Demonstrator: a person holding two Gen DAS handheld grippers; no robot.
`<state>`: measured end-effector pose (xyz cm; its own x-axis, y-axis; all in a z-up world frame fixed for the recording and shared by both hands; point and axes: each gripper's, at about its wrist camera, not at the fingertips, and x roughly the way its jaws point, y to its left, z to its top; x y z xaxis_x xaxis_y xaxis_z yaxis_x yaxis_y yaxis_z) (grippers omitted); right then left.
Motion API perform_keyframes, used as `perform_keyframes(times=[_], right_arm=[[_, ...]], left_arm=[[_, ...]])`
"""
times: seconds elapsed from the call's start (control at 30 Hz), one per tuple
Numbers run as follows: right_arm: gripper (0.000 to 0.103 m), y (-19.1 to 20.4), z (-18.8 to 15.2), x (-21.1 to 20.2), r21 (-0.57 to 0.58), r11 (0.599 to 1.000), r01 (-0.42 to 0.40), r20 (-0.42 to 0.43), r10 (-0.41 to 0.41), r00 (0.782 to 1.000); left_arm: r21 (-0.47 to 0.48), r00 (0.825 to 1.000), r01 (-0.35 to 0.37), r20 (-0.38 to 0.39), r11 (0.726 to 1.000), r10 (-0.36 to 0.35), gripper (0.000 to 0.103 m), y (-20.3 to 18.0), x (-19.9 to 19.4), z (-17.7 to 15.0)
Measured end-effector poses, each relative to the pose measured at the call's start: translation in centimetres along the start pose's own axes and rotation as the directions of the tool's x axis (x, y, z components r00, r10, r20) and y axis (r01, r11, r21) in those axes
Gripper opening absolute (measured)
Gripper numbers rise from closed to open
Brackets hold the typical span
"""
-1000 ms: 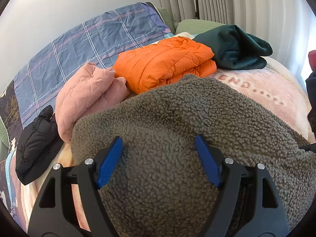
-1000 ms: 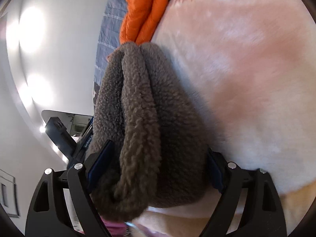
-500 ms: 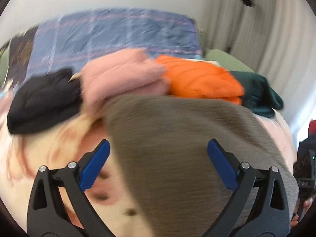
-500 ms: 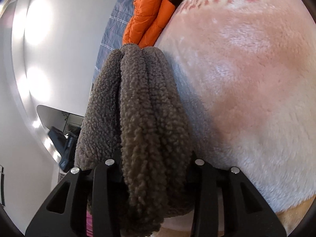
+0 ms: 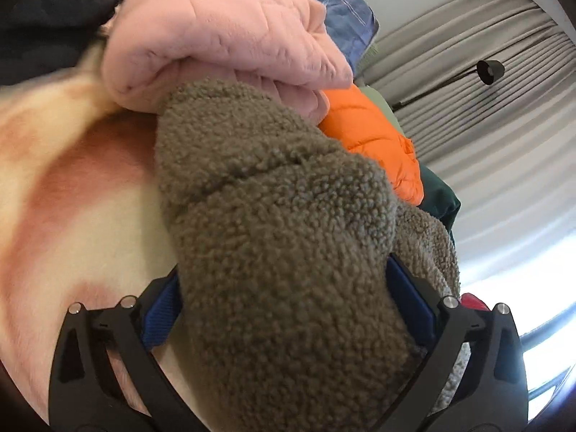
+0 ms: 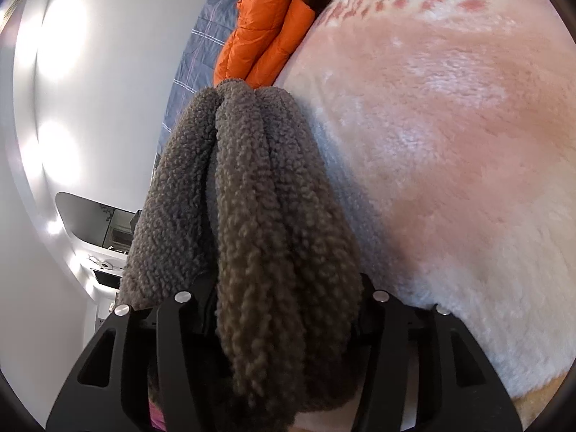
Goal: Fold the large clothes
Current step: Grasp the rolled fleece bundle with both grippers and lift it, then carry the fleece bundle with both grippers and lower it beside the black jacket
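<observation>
Setting: bed covered by a pink plush blanket (image 6: 450, 144), seen from two cameras mounted on hand-held tongs.
Garment: brown fleece garment (image 5: 280, 223), thick and curly-piled, already folded into a fat bundle lying on the blanket, with its far end touching a folded pink quilted jacket (image 5: 223, 25).
Left gripper (image 5: 288, 306): spread as wide as it goes, straddling one end of the bundle. Blue pads sit at either side of the fleece; whether they press on it cannot be told.
Right gripper (image 6: 284, 309): pinching the other end, where three or four stacked layers show edge-on. Its jaws are easing apart slightly, with the fleece still squeezed between them.
Likely reason: gripping both ends keeps the layers from springing open while the bundle is carried or set down.
Nearby: a folded orange puffer jacket (image 5: 378, 140), a dark green garment (image 5: 441, 198) and a black jacket (image 5: 39, 18), lined up beside the pink one, suggesting a row of finished items.
</observation>
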<state>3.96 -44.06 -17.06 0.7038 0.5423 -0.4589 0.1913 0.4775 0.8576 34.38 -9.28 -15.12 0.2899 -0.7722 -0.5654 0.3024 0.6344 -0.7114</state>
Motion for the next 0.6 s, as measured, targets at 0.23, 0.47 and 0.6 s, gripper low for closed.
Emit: perform_keyframes(times=[0.23,0.47,0.6], right_arm=[[0.027,3.9,-1.0,-1.3,-0.078,0.997,-0.005,0.042,0.008,0.999],[0.027,11.0,-4.8,-4.9,-0.273,0.961,-0.050,0.055,0.068,0.996],[0.027,14.8,-7.3,-3.8,-0.369,0.923,-0.108,-0.033,0.103,0.994]], left_arm=[[0.166,0.992,-0.049,0.123,0.985,0.029,0.059,-4.1,-3.7,-1.3],[0.274,0.955,-0.018,0.288,0.961,-0.065,0.057,-9.6,-14.1,-5.3],[0.257,0.917,-0.084,0.398,0.963,-0.026,0.058,-8.7,-23.0,-9.8]])
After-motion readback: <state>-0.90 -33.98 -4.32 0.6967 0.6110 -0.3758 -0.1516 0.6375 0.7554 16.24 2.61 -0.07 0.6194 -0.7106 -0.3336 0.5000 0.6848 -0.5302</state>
